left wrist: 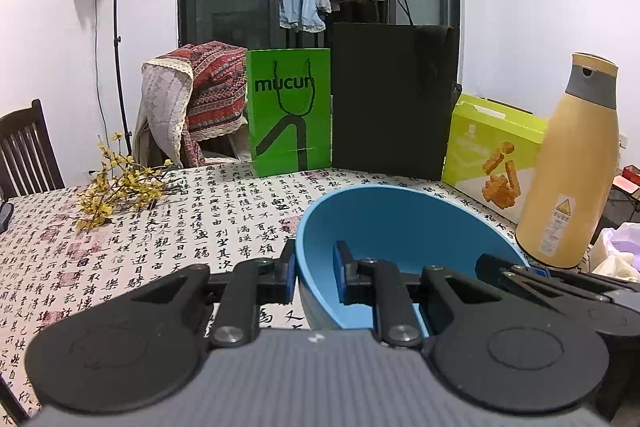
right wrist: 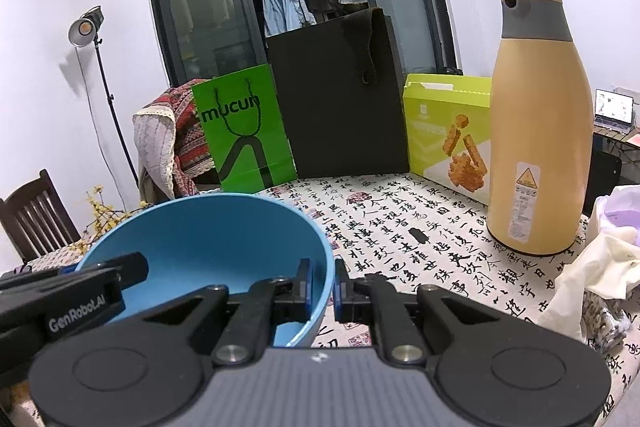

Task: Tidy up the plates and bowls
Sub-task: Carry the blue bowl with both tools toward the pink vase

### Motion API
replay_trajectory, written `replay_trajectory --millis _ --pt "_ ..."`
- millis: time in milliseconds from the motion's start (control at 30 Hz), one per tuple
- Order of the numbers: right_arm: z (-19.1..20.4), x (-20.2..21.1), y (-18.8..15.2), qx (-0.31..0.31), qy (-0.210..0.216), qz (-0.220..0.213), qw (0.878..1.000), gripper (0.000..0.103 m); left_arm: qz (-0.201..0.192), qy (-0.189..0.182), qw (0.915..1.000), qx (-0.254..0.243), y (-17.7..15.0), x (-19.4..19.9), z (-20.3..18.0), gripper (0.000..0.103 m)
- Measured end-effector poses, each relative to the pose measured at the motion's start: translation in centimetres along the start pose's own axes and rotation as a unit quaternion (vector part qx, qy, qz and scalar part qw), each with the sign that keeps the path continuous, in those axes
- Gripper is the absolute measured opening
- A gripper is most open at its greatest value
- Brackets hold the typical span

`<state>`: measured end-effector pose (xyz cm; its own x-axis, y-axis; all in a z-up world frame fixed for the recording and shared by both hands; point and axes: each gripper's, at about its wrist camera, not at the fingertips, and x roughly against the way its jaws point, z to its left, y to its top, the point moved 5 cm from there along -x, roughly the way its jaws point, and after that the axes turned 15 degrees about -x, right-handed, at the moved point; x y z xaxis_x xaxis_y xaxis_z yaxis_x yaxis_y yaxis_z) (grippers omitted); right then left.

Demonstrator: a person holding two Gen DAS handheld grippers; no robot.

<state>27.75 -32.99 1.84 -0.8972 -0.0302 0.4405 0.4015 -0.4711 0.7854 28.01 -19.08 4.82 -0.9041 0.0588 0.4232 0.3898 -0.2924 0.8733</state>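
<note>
A blue bowl (left wrist: 400,231) is held between both grippers above the calligraphy tablecloth (left wrist: 160,227). My left gripper (left wrist: 316,277) is shut on the bowl's left rim, one finger inside and one outside. My right gripper (right wrist: 322,285) is shut on the bowl's (right wrist: 208,235) right rim in the same way. In the left wrist view the right gripper's fingers (left wrist: 520,273) show at the bowl's far rim. In the right wrist view the left gripper (right wrist: 120,269) shows at the bowl's left rim.
A tan thermos jug (right wrist: 536,123) stands at the right, next to a yellow-green snack box (right wrist: 448,131). A black bag (right wrist: 340,99) and a green bag (right wrist: 244,135) stand at the back. Yellow flower sprigs (left wrist: 120,187) lie at the left. Crumpled white bags (right wrist: 600,251) lie at the right edge.
</note>
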Motion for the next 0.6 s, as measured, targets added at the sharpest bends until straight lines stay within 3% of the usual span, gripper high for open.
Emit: replay_trajectory --millis 600 --pt "1.9 0.6 -0.8 0.011 0.028 0.007 1.0 0.01 0.001 0.023 0.9996 0.013 -0.8 1.5 2.2 0.019"
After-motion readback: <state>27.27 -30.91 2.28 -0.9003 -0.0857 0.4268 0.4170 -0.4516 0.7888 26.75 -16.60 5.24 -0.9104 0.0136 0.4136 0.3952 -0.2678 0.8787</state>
